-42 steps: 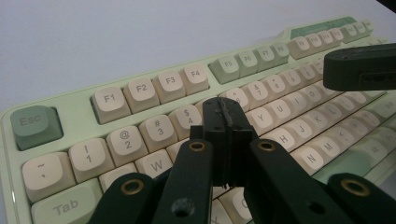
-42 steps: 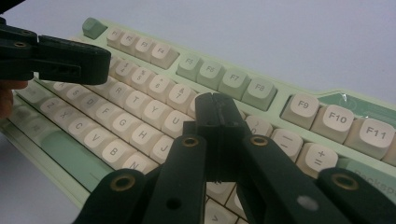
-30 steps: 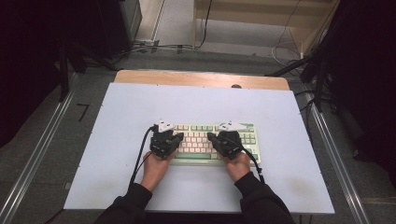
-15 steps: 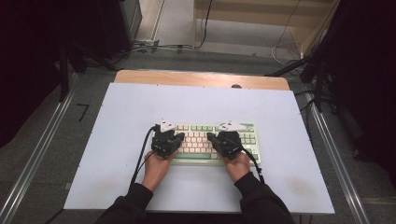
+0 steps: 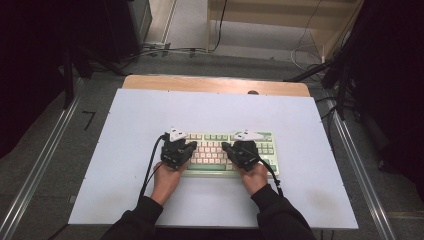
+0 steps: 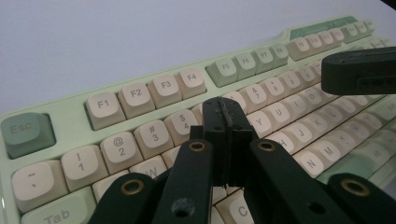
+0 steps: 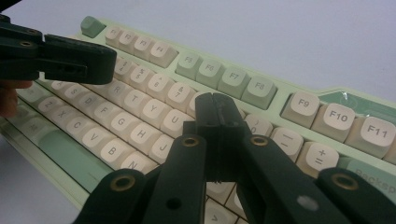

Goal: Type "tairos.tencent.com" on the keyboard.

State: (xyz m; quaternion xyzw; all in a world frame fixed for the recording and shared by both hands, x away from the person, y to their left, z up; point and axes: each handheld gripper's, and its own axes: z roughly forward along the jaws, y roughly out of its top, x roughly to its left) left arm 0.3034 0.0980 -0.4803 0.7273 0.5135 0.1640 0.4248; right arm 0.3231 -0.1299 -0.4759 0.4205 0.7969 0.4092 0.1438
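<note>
A pale green keyboard with cream keys is seen lying flat near the middle of the white table, somewhat toward its near edge. The left gripper is held over the keyboard's left half, its jaws pressed together above the number row near the 5 key. The right gripper is poised over the right half, jaws likewise closed with nothing between them, near the 8 and 9 keys.

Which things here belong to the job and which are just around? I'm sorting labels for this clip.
In the job: keyboard, left gripper, right gripper, both shut over the keys.
Just around: table, floor cables.
</note>
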